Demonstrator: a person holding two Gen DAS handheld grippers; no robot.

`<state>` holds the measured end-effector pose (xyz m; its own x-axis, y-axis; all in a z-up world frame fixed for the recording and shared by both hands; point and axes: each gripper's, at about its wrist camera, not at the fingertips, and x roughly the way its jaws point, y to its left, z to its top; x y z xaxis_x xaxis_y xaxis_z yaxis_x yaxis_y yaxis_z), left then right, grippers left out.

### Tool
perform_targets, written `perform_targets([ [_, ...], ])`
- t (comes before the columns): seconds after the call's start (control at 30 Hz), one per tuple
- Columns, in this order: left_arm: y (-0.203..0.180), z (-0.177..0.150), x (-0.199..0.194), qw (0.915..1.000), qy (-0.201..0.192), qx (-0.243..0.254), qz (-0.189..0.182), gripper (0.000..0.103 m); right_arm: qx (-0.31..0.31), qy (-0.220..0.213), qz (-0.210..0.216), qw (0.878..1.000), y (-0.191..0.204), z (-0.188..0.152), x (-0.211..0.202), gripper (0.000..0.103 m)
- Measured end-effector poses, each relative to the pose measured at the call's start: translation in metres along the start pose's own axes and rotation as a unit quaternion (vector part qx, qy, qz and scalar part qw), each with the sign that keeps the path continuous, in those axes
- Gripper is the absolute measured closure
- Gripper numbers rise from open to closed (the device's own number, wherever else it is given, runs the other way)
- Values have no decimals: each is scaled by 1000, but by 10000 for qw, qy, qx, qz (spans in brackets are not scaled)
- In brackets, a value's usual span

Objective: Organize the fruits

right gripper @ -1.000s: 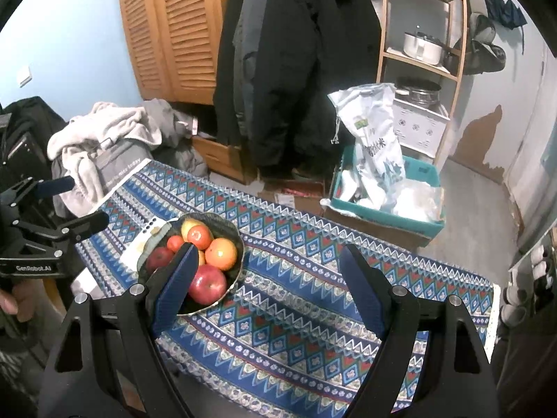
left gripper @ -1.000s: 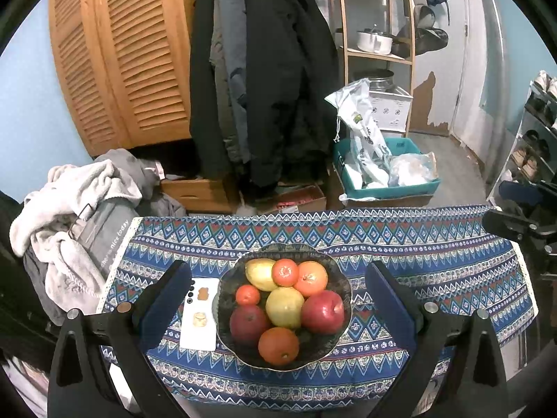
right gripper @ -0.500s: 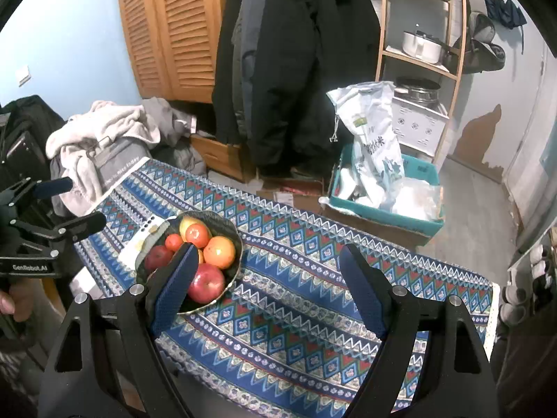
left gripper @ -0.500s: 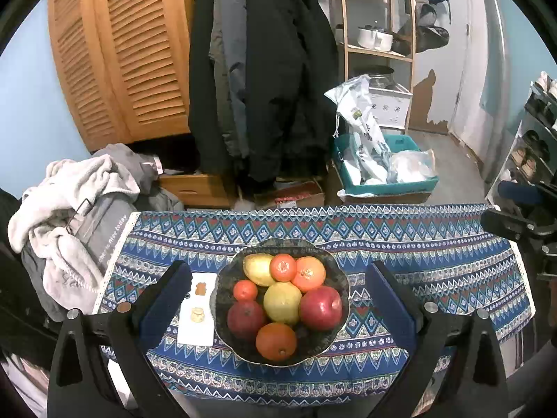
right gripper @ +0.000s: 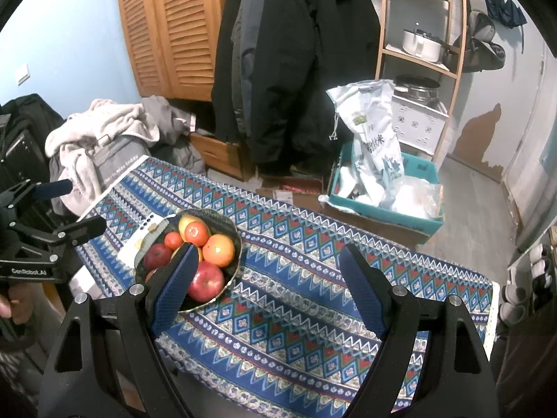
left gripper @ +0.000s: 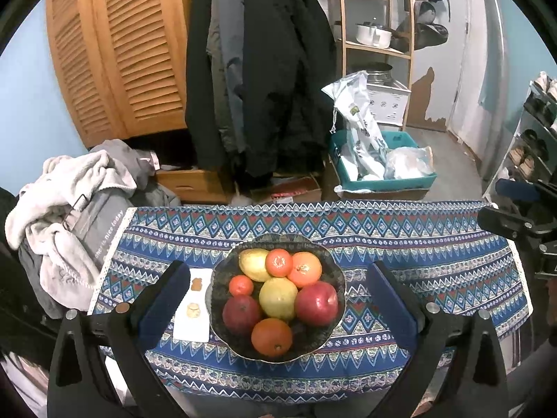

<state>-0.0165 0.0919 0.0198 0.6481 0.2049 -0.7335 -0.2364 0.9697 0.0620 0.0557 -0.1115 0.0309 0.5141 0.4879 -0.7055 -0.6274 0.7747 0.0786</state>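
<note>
Pale blue walls (right gripper: 69,35). Louvred wooden wardrobe (left gripper: 122,55) at ten o'clock, dark coats (left gripper: 257,69) hanging at twelve, open wooden shelving (left gripper: 376,35) at one. Grey floor (left gripper: 449,160) at two o'clock, teal crate (left gripper: 383,184) resting on it. Patterned blue cloth over the desk (left gripper: 435,244).

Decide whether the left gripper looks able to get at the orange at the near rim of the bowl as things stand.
Probably yes. The left gripper has its jaws open and empty, the orange lies uncovered on top at the bowl's near edge, and nothing stands between them.
</note>
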Motion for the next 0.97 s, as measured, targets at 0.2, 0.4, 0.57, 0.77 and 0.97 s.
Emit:
perform_targets([
  [0.2, 0, 0, 0, 10000, 38, -31, -12, 1, 5, 7, 5, 10000, 0, 0, 0, 21],
  [0.4, -1, -1, 0, 10000, 57, 6, -35, 1, 10, 17, 8, 10000, 1, 1, 0, 21],
  [0.57, -3, -2, 2, 9999, 108, 12, -61, 1, 10, 22, 20, 10000, 1, -2, 1, 21],
  [0.77, -3, -2, 0, 9999, 68, -1, -76, 1, 13, 28, 23, 10000, 1, -4, 1, 21],
  [0.97, -1, -1, 2, 9999, 85, -65, -83, 1, 19, 28, 17, 10000, 1, -4, 1, 21],
])
